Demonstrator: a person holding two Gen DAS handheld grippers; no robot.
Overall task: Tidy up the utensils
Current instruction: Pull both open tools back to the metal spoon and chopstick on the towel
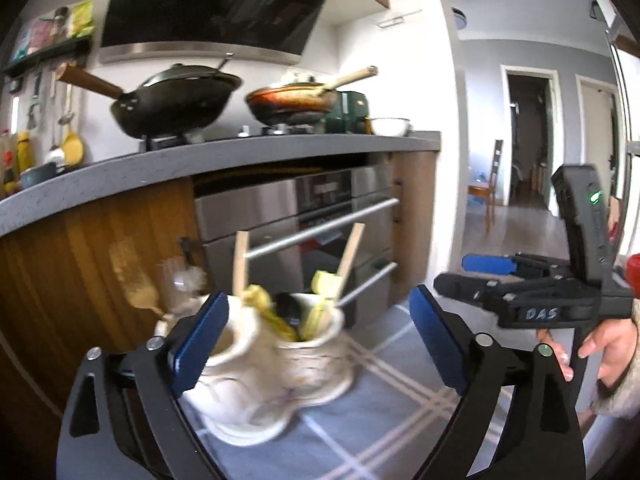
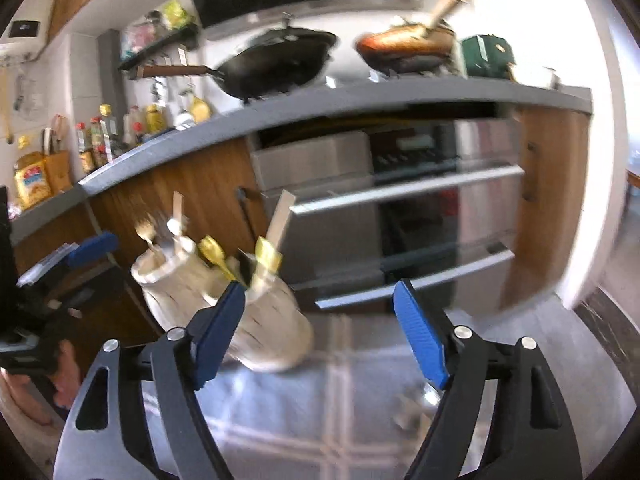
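bright daylight, motion blur, fisheye-bent edges.

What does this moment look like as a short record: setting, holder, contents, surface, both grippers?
setting: kitchen, cloth-covered table in front of a grey counter
holder: cream ceramic utensil holder with joined cups, upright on the tablecloth
contents: wooden-handled utensils, yellow-tipped pieces, a gold fork; blurred
on stove: black wok, copper pan
left gripper: fingers wide open, nothing held
right gripper: fingers wide open, nothing held
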